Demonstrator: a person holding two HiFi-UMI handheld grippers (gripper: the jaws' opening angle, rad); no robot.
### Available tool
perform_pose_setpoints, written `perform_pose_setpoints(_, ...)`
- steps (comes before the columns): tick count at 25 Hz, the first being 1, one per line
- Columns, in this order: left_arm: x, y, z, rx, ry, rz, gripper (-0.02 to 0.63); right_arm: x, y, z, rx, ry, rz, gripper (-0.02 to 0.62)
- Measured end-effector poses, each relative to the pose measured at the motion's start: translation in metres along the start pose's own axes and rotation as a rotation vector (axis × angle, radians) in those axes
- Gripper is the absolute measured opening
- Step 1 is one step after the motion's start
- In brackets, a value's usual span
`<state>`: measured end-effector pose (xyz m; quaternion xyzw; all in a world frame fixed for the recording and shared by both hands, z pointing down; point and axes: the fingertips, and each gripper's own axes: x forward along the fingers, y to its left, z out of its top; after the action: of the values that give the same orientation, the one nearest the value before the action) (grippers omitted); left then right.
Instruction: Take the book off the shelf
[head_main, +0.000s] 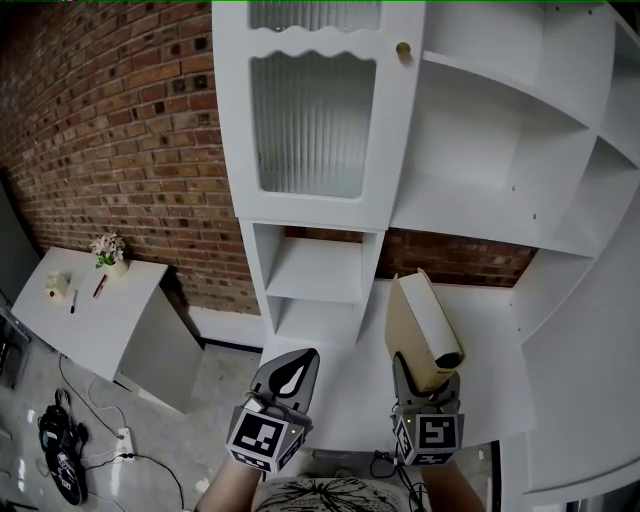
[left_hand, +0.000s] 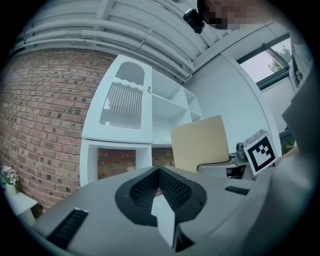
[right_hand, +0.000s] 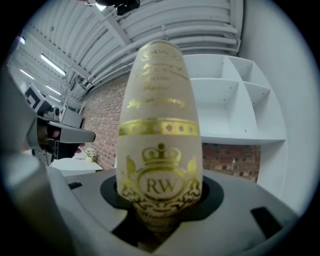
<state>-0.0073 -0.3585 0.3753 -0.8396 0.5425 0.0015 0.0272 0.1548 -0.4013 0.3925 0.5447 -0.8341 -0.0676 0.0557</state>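
A cream book (head_main: 420, 325) with a gold-printed spine stands upright in my right gripper (head_main: 427, 378), whose jaws are shut on its lower end. It is held above the white desk top (head_main: 495, 335), away from the shelves. In the right gripper view the book's spine (right_hand: 160, 135) with a crown and "RW" fills the middle. My left gripper (head_main: 292, 372) hangs beside it at the left, shut, with nothing in it. The left gripper view has its closed jaws (left_hand: 159, 182) in front and the book's cover (left_hand: 200, 142) at the right.
A white shelf unit with a ribbed glass door (head_main: 312, 120) stands ahead, and open white shelves (head_main: 500, 150) lie to the right. Behind is a brick wall (head_main: 110, 130). A small white table (head_main: 90, 310) with a flower pot is at the left. Cables (head_main: 60, 450) lie on the floor.
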Motion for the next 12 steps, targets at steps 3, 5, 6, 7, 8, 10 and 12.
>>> perform_pose_setpoints(3,0.0,0.001,-0.001,0.001,0.009,-0.003,0.003,0.0,0.001,0.001,0.005,-0.013,-0.006,0.227)
perform_pose_setpoints(5,0.002,-0.001,-0.001,0.006,-0.019,-0.018,0.003,0.0,0.003,0.0,0.012,-0.014,-0.004,0.227)
perform_pose_setpoints(6,0.002,-0.002,-0.002,0.008,-0.023,-0.023,0.003,0.0,0.003,-0.001,0.017,-0.015,-0.001,0.227)
perform_pose_setpoints(7,0.003,-0.002,-0.003,0.008,-0.023,-0.026,0.003,0.0,0.004,-0.003,0.021,-0.014,0.001,0.227)
perform_pose_setpoints(8,0.003,-0.002,-0.005,0.007,-0.021,-0.027,0.003,0.0,0.005,-0.004,0.024,-0.013,0.004,0.227)
perform_pose_setpoints(10,0.004,-0.004,-0.009,0.007,-0.019,-0.031,0.003,-0.001,0.007,-0.008,0.028,-0.007,0.008,0.225)
perform_pose_setpoints(12,0.005,-0.006,-0.01,0.008,-0.015,-0.036,0.003,-0.001,0.007,-0.009,0.029,-0.006,0.012,0.227)
